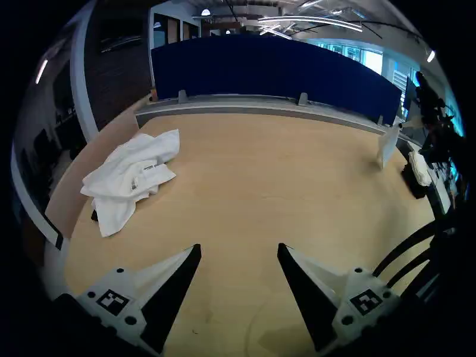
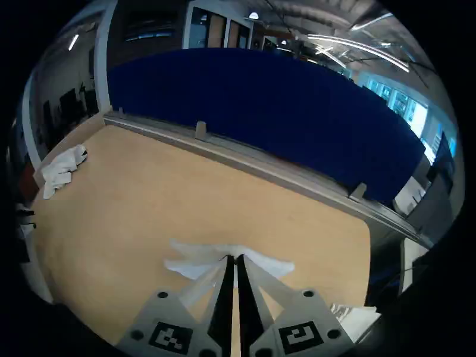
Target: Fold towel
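While right gripper (image 2: 234,259) clamps a thin edge of white towel (image 2: 268,263) toward the desk's (image 2: 149,196) near right corner, left gripper (image 1: 239,250) hangs jaws apart, empty. Crumpled towel heap (image 1: 131,175): left edge. Risk: shallow pinch slips; one-handed pull drags fold askew.

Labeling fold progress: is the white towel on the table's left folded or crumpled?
Crumpled: the white towel lies in a loose heap on the table, layers overlapping unevenly, edges askew.
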The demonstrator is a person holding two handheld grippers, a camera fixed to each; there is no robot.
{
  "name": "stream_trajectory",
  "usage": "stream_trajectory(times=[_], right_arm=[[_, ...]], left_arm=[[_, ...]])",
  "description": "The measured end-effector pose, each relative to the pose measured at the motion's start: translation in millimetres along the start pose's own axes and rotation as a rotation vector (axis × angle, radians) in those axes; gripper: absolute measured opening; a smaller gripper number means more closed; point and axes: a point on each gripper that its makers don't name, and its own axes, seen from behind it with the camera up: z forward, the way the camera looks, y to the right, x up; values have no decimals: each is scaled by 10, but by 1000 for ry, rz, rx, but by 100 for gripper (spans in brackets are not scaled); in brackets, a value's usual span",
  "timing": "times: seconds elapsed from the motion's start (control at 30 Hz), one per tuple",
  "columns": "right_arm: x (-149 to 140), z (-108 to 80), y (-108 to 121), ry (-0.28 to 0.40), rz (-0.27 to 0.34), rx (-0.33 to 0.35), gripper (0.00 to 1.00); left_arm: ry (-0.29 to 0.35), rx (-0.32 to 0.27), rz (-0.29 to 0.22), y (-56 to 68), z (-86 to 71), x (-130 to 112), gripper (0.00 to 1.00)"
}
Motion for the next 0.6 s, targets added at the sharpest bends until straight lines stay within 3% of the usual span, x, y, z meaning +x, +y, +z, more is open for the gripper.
stream_trajectory(times=[0.27, 0.6], right_arm=[[-5, 40, -27, -2, 3, 7, 3], [-403, -26, -3, -44, 29, 2, 3]], left_arm=[[0, 1, 2, 15, -2, 8, 95], [-2, -1, 6, 37, 4, -17, 95]])
